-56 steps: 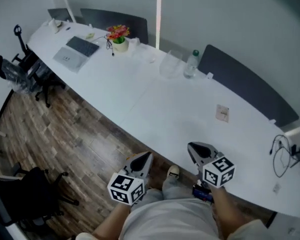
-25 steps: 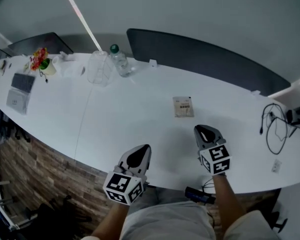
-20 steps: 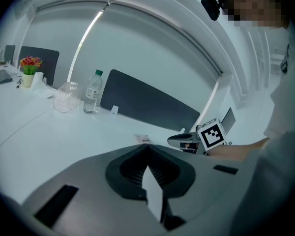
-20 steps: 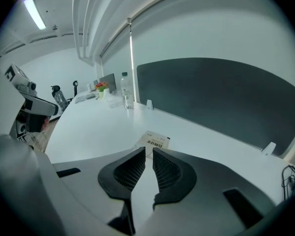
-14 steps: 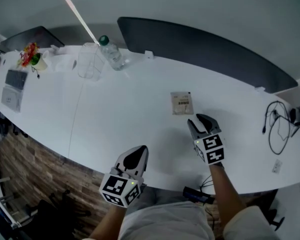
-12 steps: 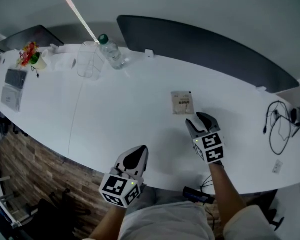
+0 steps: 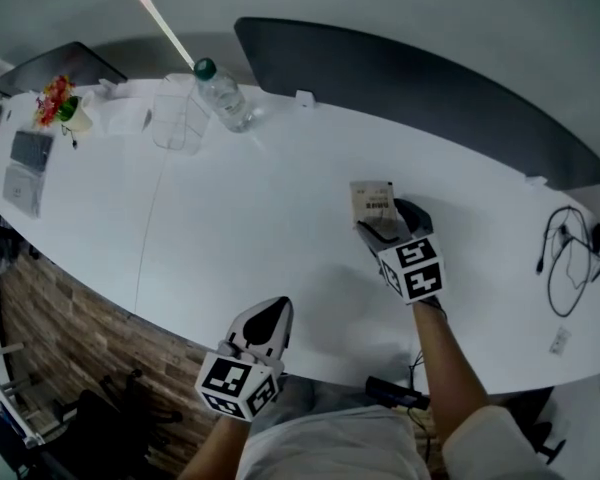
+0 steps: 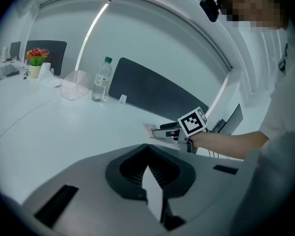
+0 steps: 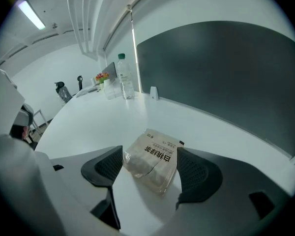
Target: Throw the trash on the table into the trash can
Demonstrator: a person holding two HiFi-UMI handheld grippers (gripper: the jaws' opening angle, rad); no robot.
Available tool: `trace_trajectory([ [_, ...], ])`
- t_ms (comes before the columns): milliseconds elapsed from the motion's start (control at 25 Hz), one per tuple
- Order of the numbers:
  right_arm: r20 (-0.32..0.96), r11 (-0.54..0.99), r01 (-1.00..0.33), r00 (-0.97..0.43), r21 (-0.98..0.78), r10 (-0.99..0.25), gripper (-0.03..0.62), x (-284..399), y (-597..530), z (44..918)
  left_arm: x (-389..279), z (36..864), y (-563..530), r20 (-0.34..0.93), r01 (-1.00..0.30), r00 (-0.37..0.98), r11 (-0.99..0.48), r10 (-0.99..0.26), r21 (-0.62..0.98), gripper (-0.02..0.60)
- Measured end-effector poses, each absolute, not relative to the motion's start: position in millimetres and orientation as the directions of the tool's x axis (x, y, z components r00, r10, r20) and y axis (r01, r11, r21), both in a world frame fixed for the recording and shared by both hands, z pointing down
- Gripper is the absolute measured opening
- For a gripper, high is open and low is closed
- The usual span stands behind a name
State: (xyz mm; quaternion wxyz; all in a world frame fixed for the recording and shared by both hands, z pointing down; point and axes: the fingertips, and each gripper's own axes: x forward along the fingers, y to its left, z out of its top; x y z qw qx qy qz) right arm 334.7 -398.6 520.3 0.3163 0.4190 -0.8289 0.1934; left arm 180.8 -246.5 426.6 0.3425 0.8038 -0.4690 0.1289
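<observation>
A small clear packet with black print lies flat on the white table, right of middle. My right gripper has come down over its near end. In the right gripper view the packet lies between the two dark pads, and the right gripper stands open; its jaws have just been opening and do not press on the packet. My left gripper hovers shut and empty over the table's near edge, its tips together in the left gripper view. No trash can is in view.
At the far left of the table stand a water bottle, a clear plastic container, a flower pot and a laptop. A dark partition runs along the far edge. Cables lie at the right end.
My right gripper moved forward and down to the packet, and its jaws opened round it. My left gripper sank a little toward the near table edge.
</observation>
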Motion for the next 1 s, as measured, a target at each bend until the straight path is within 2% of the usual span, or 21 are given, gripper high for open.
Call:
trace_trajectory([
  [200,0.713,0.58,-0.813,-0.438,-0.055,-0.547,0.354,333,-407,534,180,428,-246,0.537,-0.846,0.521,-0.319,-0.664,0.427,0.002],
  [600,0.729,0.58,-0.814,-0.408,-0.018,-0.55,0.345,333,-410,538,178,431,-244,0.542,-0.85,0.513,-0.308,-0.665,0.427,0.002],
  [720,0.727,0.58,-0.814,-0.402,-0.005,-0.557,0.254,332,-409,534,179,431,-241,0.544,-0.85,0.514,-0.308,-0.664,0.427,0.002],
  [1000,0.732,0.584,-0.812,-0.388,0.016,-0.56,0.139,332,-406,533,176,430,-237,0.544,-0.854,0.507,-0.301,-0.668,0.425,0.002],
])
